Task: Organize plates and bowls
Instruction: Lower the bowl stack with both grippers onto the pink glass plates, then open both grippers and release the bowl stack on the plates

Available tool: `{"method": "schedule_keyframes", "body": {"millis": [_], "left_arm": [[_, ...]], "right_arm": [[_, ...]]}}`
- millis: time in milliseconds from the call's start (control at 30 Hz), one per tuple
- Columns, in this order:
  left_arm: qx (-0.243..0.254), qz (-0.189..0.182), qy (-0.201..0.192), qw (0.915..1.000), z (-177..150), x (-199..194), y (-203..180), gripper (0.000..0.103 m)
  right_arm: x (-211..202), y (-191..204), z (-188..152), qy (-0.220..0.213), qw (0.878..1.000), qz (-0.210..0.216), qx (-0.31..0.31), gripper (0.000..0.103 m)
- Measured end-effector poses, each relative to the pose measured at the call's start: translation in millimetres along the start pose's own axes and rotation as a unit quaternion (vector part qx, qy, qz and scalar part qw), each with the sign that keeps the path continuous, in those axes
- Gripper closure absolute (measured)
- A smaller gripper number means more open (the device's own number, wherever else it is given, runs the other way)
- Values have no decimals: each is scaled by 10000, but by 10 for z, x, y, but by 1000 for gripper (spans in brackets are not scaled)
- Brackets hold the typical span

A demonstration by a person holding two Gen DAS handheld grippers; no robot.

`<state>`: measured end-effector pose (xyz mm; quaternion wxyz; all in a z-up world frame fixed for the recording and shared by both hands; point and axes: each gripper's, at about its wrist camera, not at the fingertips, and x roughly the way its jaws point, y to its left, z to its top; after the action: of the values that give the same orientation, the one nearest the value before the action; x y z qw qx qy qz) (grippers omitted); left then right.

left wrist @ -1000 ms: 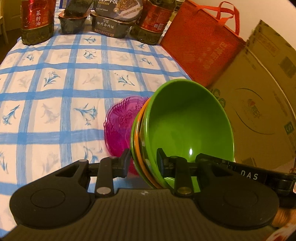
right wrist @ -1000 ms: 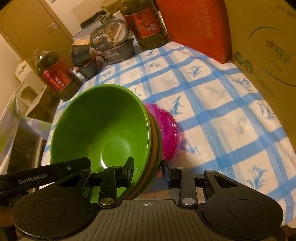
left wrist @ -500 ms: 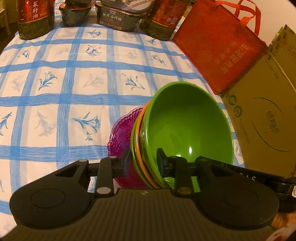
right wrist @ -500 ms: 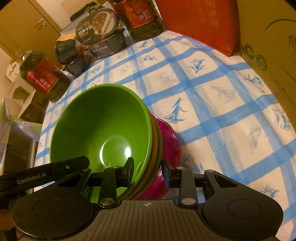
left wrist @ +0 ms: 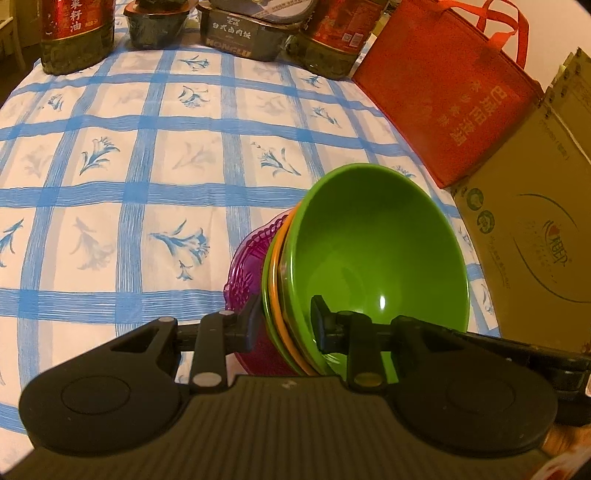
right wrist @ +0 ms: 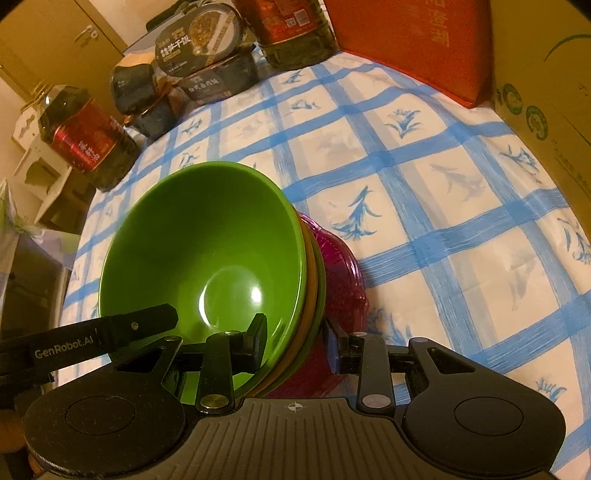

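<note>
A nested stack has a green bowl point(left wrist: 373, 243) on top, an orange bowl rim point(left wrist: 275, 280), another green rim, and a magenta glass plate point(left wrist: 245, 258) underneath. My left gripper point(left wrist: 284, 319) is shut on one side of the stack's rims. My right gripper point(right wrist: 295, 339) is shut on the opposite side of the same stack point(right wrist: 199, 243), with the magenta plate point(right wrist: 340, 273) beneath. The stack is held tilted just above the blue-checked tablecloth point(left wrist: 147, 184). Each gripper shows at the edge of the other's view.
Oil bottles point(left wrist: 74, 33) and food boxes point(left wrist: 251, 33) stand along the far edge. A red bag point(left wrist: 450, 99) and a cardboard box point(left wrist: 535, 236) stand at the right of the left wrist view. The table edge lies at the left of the right wrist view point(right wrist: 79, 243).
Both grippers have carried the bowl stack lower and a little forward over the tablecloth. The grip on the stack has not changed.
</note>
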<state>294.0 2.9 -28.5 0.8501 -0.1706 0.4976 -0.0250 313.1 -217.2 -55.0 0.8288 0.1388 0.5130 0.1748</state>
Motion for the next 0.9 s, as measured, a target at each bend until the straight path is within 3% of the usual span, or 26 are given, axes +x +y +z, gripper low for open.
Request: {"method": "schedule_keyframes", "body": {"millis": [233, 267, 333, 433, 600, 900], "left_arm": [[-5, -7, -35, 10000, -15, -2, 2, 78], [-14, -11, -52, 10000, -21, -6, 5, 78], [-24, -20, -89, 10000, -37, -15, 6, 78], [105, -21, -182, 9998, -66, -45, -20, 76], [382, 103, -372, 9985, -129, -138, -78, 61], [511, 293, -692, 9959, -269, -361, -78, 47]], "right_arm": [[-5, -8, -28, -58, 9999, 98, -78, 63], [-16, -11, -34, -89, 9999, 119, -75, 61], [-47, -19, -52, -189, 9997, 136, -68, 48], [-97, -18, -76, -316, 9992, 187, -130, 45], [-182, -16, -156, -492, 9983, 277, -121, 41], [-432, 19, -273, -884, 9949, 463, -114, 31]]}}
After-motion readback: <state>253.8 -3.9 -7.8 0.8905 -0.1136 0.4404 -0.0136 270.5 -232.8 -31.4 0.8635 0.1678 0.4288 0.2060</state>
